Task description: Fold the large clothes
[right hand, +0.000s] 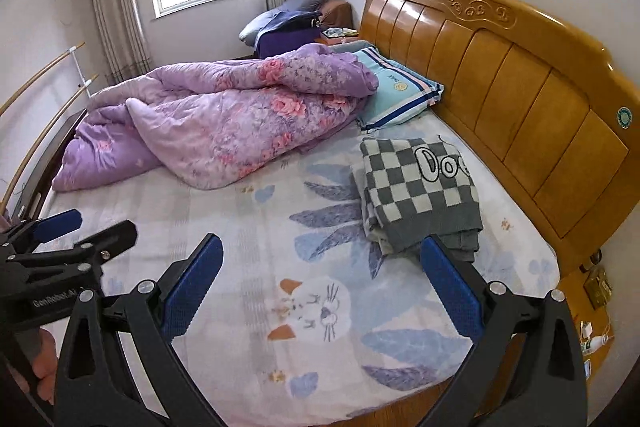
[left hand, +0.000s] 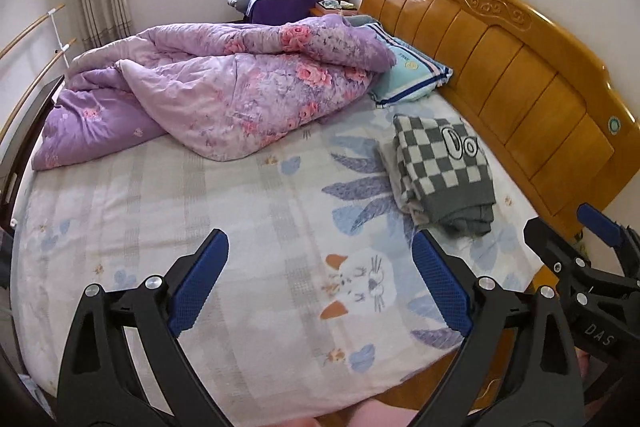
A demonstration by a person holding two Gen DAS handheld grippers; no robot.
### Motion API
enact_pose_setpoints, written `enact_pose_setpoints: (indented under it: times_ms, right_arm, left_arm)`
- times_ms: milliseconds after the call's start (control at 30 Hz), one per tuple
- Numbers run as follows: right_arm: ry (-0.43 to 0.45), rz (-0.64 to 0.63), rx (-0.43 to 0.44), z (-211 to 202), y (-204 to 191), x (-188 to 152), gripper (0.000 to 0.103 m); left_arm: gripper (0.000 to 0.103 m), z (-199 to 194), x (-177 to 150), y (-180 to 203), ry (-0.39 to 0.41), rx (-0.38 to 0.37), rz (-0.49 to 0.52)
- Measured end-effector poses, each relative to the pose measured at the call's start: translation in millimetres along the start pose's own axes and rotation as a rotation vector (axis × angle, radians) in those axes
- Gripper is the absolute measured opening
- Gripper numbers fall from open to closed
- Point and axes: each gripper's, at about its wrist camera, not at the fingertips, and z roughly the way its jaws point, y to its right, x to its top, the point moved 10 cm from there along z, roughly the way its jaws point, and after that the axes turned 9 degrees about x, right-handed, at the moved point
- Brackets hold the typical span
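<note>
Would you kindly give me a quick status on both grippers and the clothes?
Left gripper open, empty. Right gripper open, empty. Checkered garment folded on the bed sheet near the headboard. Nothing in the way.

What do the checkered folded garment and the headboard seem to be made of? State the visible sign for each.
Checkered folded garment: probably knitted yarn, matte; soft thick folds, woven-in squares.
Headboard: apparently varnished wood; orange-brown panels, carved scrollwork, glossy reflections.

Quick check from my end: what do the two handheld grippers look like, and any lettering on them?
Both match: the left gripper and right gripper have black, angular plastic fingers with triangular cut-outs, silver round pivot bolts and textured blue pads. White lettering shows on their black bodies: "GenRobot.AI" on the left one, "DAS" on the right one. No sleeves or cables are visible.
</note>
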Motion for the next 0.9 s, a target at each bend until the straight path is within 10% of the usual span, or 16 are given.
enact_pose_setpoints:
  times_ms: [900]
  right_arm:
    - [-0.050,0.059,0.012,21,-23,-12,0.095]
  left_arm:
    - [0.093,13,-13,-17,-0.006,0.029,0.022]
